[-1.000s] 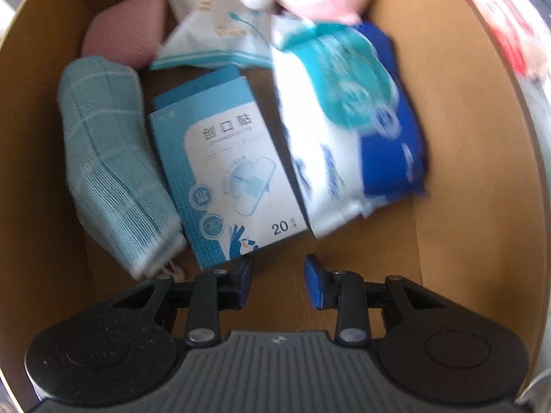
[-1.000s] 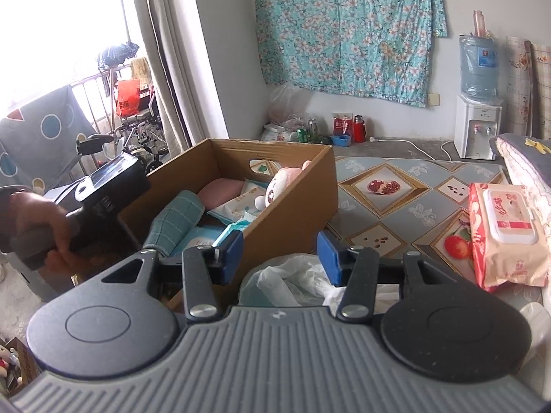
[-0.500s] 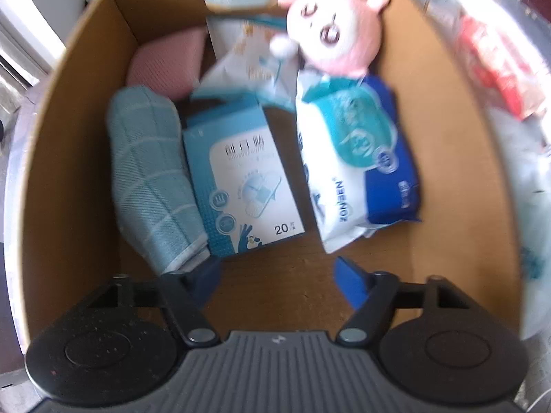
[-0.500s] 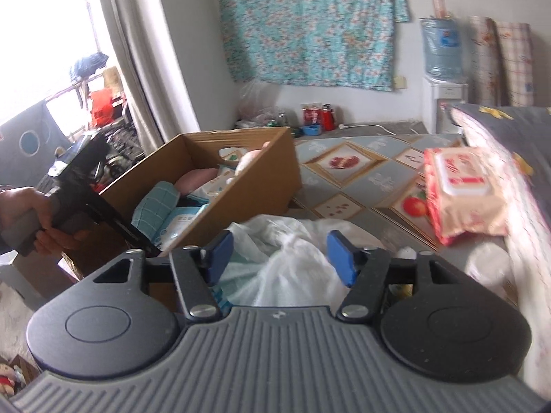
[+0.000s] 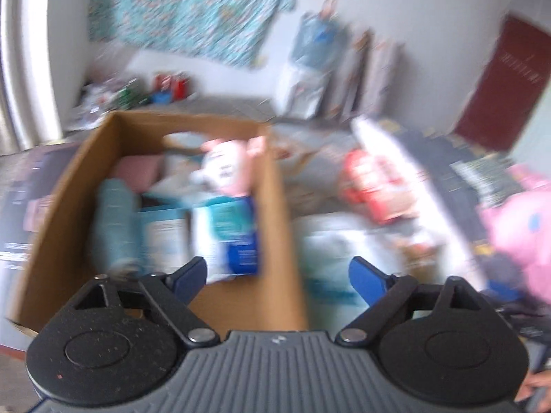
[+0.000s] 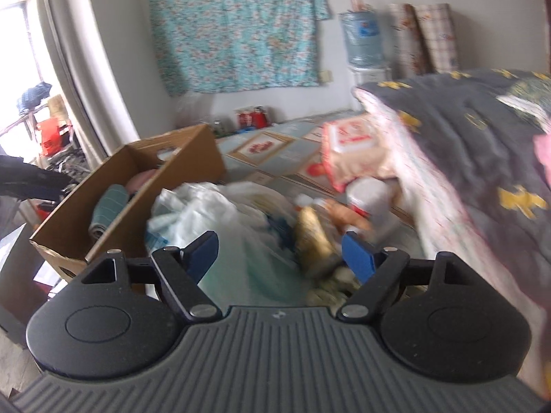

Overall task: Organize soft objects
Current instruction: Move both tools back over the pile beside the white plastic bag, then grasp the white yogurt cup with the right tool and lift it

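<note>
The big gray blanket (image 6: 482, 158) hangs beside the pile. The cardboard box (image 6: 193, 158) holds soft things already. The white bag (image 6: 213, 213) lies just beside it. My left claw (image 5: 277, 275) and right claw (image 6: 279, 247) are opening, both empty. I might grab the slippery bag wrong because everything looks blurry.

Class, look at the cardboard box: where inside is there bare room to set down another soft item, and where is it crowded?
Inside the cardboard box, bare floor shows along the near wall, in front of the wipes pack. The middle and far end are crowded: teal towel, pink plush, packets.
</note>
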A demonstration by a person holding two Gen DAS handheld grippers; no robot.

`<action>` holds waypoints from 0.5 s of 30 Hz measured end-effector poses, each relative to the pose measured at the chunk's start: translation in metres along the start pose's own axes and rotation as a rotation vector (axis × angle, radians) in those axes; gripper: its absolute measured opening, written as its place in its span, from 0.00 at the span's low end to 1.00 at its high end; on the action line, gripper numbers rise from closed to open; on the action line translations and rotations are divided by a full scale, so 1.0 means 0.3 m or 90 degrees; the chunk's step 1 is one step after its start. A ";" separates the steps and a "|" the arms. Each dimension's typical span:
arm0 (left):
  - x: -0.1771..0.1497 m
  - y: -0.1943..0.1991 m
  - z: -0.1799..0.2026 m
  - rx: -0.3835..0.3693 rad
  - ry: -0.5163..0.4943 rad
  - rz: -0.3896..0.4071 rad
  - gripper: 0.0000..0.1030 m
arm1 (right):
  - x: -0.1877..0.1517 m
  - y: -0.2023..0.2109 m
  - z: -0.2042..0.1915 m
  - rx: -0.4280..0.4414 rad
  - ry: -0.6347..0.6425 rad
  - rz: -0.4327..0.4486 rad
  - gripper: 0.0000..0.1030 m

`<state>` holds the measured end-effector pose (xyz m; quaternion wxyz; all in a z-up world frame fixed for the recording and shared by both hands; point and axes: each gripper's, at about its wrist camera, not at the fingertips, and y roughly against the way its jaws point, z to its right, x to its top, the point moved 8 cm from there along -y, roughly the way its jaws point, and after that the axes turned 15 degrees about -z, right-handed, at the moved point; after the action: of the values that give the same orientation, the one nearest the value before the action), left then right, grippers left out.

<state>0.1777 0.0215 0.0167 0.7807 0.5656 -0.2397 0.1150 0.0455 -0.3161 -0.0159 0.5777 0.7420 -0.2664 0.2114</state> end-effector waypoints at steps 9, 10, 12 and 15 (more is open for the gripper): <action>-0.126 -0.129 0.408 -0.108 -0.079 0.070 0.93 | -0.030 0.083 0.164 -0.015 -0.030 -0.002 0.77; -0.129 -0.150 0.438 -0.114 -0.081 0.073 0.93 | -0.015 0.087 0.176 -0.014 -0.026 -0.003 0.77; -0.137 -0.207 0.488 -0.115 -0.083 0.083 0.93 | 0.028 0.086 0.191 -0.012 -0.012 -0.004 0.77; -0.126 -0.286 0.561 -0.098 -0.099 0.108 0.93 | 0.106 0.052 0.204 -0.021 0.020 -0.013 0.77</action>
<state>0.1430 -0.1615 -0.0321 0.7882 0.4891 -0.3545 0.1178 0.0602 -0.3832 0.0006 0.5961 0.7316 -0.2534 0.2126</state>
